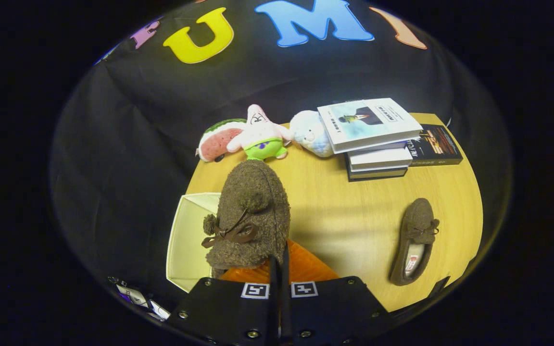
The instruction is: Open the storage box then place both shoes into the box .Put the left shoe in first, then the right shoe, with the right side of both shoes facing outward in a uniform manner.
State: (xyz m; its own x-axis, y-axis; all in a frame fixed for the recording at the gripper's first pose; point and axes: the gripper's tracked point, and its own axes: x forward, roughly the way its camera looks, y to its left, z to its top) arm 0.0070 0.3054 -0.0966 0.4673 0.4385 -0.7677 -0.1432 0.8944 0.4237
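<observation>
Hand-held gripper [279, 269] clamped on fuzzy brown slipper [250, 216], toe pointing ahead, directly above open cream storage box [188, 235] just left.

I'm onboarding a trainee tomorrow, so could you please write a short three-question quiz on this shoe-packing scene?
1. True or false: the tool is shut on a fuzzy brown shoe, held above the open white storage box.
2. Where is the second shoe? A) inside the box B) lying on the wooden table, clear of the box C) on the stack of books
3. Fill in: three plush toys lie along the table's far edge, beside the ____.

Key: 1 true; 2 B; 3 stack of books.
</observation>
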